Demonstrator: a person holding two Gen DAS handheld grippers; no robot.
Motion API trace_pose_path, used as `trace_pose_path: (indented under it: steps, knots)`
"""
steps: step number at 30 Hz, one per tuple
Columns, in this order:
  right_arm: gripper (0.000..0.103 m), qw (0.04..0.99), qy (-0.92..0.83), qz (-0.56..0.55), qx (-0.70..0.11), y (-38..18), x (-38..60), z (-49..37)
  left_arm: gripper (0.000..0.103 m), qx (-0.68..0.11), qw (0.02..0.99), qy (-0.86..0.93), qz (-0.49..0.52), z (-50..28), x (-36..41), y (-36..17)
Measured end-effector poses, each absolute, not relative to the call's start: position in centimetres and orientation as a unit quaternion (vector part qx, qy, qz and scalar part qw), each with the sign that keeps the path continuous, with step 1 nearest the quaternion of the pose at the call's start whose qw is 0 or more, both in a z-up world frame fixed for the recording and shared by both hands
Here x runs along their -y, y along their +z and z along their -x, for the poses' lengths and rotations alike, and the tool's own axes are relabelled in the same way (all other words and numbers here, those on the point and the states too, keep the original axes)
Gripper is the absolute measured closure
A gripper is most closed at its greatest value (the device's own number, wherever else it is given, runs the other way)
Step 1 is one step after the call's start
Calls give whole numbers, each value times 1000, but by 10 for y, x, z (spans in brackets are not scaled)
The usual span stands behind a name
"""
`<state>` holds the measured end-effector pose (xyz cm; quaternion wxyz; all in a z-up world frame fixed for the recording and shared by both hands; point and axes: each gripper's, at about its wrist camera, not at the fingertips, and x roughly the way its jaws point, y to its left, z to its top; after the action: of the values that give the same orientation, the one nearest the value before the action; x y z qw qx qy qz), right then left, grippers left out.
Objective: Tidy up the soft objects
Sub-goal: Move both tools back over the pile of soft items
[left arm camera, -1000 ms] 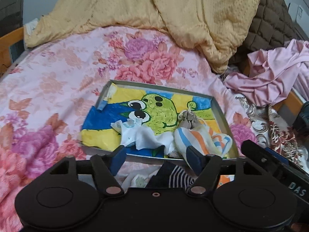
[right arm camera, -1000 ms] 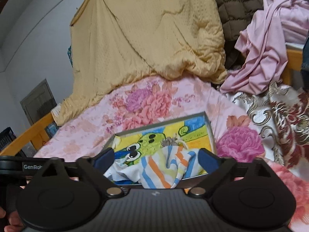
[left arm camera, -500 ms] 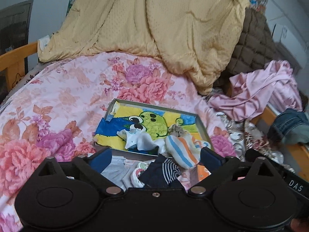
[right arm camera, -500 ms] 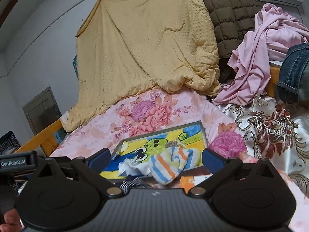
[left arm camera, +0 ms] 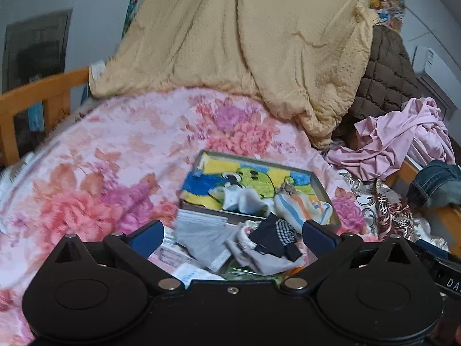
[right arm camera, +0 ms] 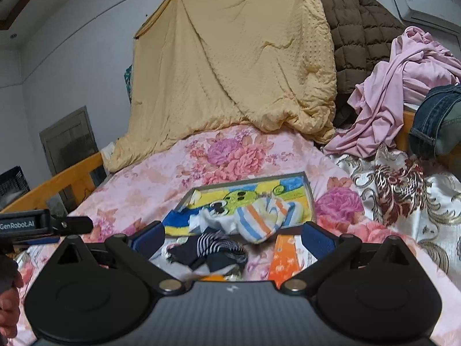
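Bed with pink floral cover (left arm camera: 121, 155): shallow tray (right arm camera: 310, 199), loose socks (right arm camera: 222, 249) near its front edge, yellow quilt (right arm camera: 230, 66), pink garment (right arm camera: 403, 92)

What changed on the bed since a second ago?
Both grippers backed away from the tray, so it looks smaller and the loose socks in front show. The left gripper has just been opening wider, with nothing held; the right gripper is open too. The striped sock and white cloth stayed in the tray.

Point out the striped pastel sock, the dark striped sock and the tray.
striped pastel sock (right arm camera: 259, 220): right wrist view, its middle.
dark striped sock (right arm camera: 219, 246): right wrist view, striped part.
tray (right arm camera: 309, 199): right wrist view, right wall.
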<state>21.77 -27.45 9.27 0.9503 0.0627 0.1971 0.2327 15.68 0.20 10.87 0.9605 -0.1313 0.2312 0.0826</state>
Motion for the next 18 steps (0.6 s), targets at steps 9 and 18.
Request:
trace_pose_path:
  steps: [9,18]
  knots:
    - [0,950,239,-32,-200,74,258,-192,1,-226,966,78,102,-129,-11,84]
    - [0,938,254,13,-234,46,236,-182,1,-258,962,56,76,-125,-16,45]
